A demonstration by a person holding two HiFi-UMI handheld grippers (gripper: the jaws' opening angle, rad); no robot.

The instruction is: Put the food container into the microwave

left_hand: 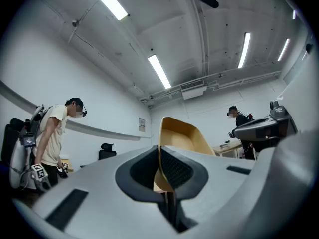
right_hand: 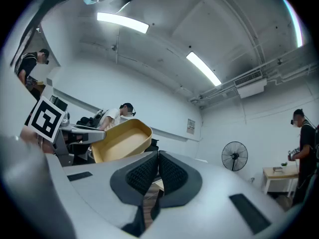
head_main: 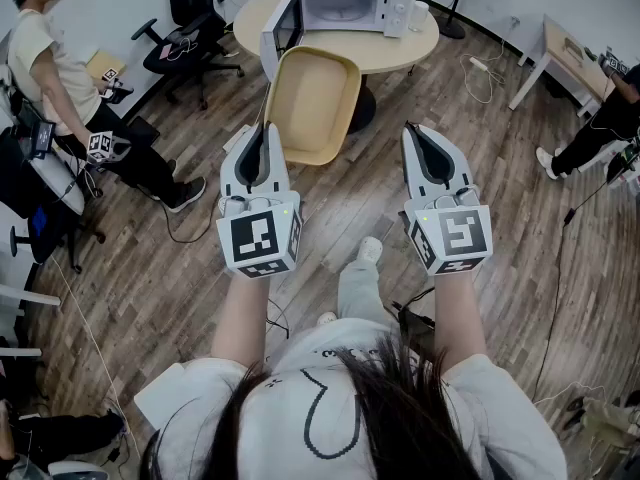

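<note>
legible text: none | wall notice (left_hand: pixel 142 125): too small to read

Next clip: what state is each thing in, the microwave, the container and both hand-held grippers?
microwave: on the round table, door swung open, nothing visible inside.
food container: empty, in the air, tipped up on edge, not yet in the microwave.
left hand-held gripper: shut on the food container's rim.
right hand-held gripper: shut, nothing between its jaws.
</note>
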